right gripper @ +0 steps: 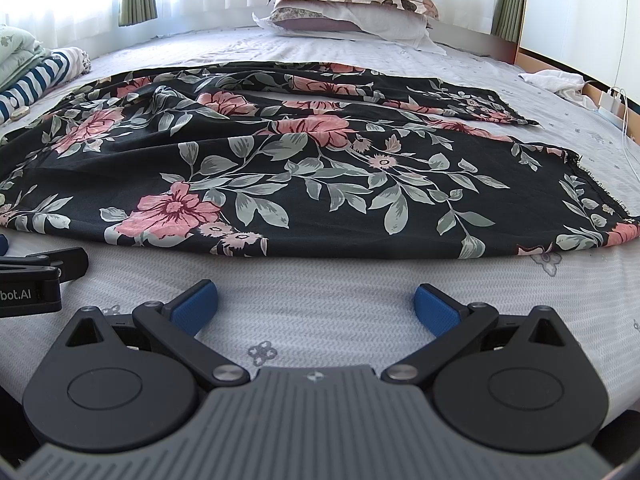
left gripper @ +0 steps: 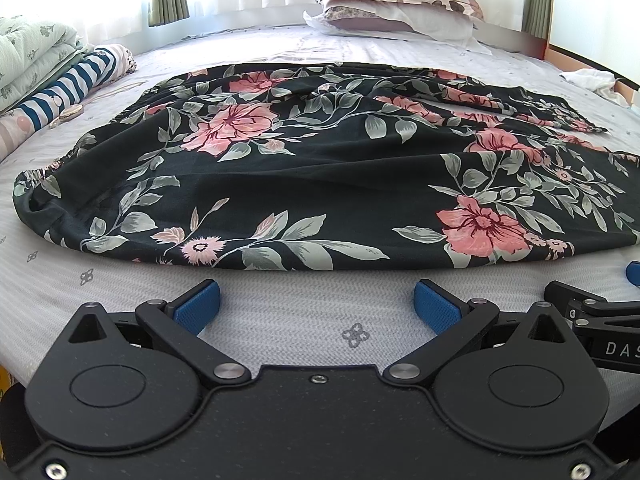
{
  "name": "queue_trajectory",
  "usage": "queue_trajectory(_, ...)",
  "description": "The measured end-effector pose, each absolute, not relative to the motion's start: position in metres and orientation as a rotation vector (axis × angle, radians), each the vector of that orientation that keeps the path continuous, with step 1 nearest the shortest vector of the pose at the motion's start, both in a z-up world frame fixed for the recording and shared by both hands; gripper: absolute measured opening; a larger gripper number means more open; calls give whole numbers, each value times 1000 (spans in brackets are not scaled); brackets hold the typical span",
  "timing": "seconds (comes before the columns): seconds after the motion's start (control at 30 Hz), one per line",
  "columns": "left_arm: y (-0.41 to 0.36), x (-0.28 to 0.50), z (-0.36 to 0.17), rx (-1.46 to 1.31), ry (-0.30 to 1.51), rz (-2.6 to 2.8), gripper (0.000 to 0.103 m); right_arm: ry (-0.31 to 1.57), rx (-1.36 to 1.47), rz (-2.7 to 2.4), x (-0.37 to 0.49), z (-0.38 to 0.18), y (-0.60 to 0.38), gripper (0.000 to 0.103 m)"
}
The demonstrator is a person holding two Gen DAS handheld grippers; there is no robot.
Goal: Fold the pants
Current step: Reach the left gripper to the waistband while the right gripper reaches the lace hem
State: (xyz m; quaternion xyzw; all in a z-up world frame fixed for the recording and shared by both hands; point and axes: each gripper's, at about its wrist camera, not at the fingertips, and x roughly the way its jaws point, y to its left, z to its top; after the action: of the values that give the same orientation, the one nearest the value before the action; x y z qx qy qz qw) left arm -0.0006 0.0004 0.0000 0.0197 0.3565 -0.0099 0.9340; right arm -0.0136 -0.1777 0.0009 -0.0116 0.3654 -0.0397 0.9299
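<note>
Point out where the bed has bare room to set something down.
Bare sheet lies between the pants and both open tongs, and between pants and pillows. The left side is crowded with folded bedding.

The pants [left gripper: 304, 168] ahead of me are thin, matt black cloth printed with flowers, one leg hem frayed. They lie on the bed [left gripper: 280, 320], whose sheet is pale woven cloth with a fine ribbed texture. My left gripper [left gripper: 317, 300] is matt black plastic with bright metal pins; its fingers [left gripper: 438, 307] wear blue textured pads.
</note>
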Motion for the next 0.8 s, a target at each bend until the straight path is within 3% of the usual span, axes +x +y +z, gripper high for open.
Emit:
queue_trajectory(0.5, 28, 12, 20, 43, 754, 0, 103, 659, 60, -209, -26, 15, -232, 103)
queue_trajectory(0.8, 118, 27, 40, -149, 618, 275, 103, 584, 241, -500, -25, 24, -333, 103)
